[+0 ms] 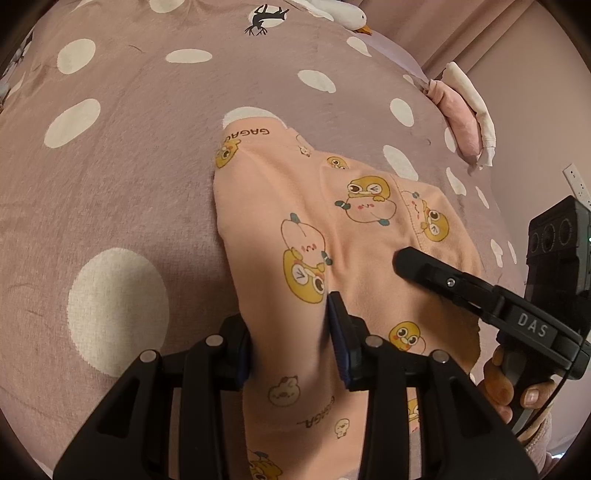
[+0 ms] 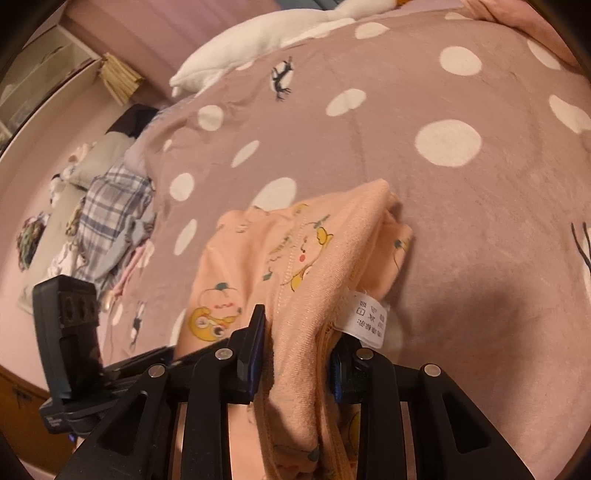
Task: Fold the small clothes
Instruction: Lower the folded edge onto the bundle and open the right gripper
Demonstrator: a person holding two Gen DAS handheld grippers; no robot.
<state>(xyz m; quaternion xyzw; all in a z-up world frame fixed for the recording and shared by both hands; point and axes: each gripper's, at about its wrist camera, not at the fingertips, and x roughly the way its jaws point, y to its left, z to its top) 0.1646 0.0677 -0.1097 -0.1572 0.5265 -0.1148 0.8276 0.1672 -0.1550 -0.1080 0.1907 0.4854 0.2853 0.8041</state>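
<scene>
A small peach-pink garment (image 1: 332,236) printed with yellow cartoon ducks and pale round creatures lies on a bed covered by a mauve blanket (image 1: 147,155) with large white dots. In the left wrist view the left claw (image 1: 291,332) pinches a raised ridge of the garment's fabric between its two blue-padded fingers, the cloth bunched up and running back between the black arms toward the camera. The far part of the garment spreads flat on the blanket, with the printed word GAGA near its far edge. To the right in that view the right claw (image 1: 410,264) reaches in from the side, its black tip resting on the garment just beside a stitched seam; a hand (image 1: 517,387) grips its handle, which bears the letters DAS. In the right wrist view the right claw (image 2: 295,347) is pressed onto a thick fold of the same garment (image 2: 295,258), the fabric gathered between its fingers, and a white care label (image 2: 367,319) hangs from the cloth's edge just above the right finger. The left gripper's camera housing (image 2: 68,332) shows at the lower left of that view. Beyond the bed's edge there, a plaid cloth (image 2: 110,221) lies crumpled among other items, and a white pillow (image 2: 251,44) sits at the far side of the blanket. In the left wrist view a white goose toy (image 1: 343,14) rests at the top and a pink-and-white cushion (image 1: 465,114) lies at the bed's right edge.
</scene>
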